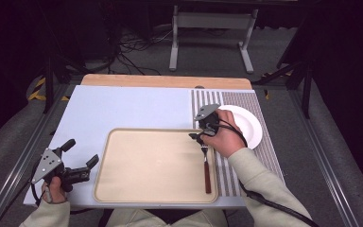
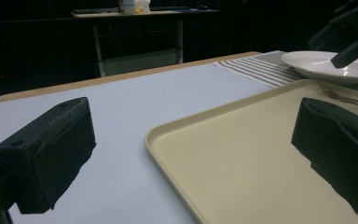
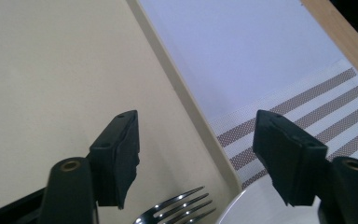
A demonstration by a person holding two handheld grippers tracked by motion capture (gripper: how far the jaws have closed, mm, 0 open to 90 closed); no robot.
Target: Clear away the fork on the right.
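A beige tray [image 1: 156, 165] lies at the table's front. A fork [image 1: 207, 172] with a brown handle rests along its right side, tines pointing away from me. My right gripper [image 1: 198, 137] hovers open just beyond the tines, above the tray's far right corner. In the right gripper view, the fork's tines [image 3: 177, 210] show below the open right gripper [image 3: 196, 130], beside the plate's rim [image 3: 270, 205]. My left gripper [image 1: 81, 152] is open, left of the tray. In the left gripper view, the left gripper [image 2: 191, 126] frames the tray [image 2: 261, 154] with nothing between its jaws.
A white plate [image 1: 243, 124] sits on a striped placemat [image 1: 264, 156] right of the tray. A pale blue mat [image 1: 123, 109] covers the table's left and middle. A wooden edge [image 1: 165, 80] runs along the far side. Table legs and cables stand on the floor beyond.
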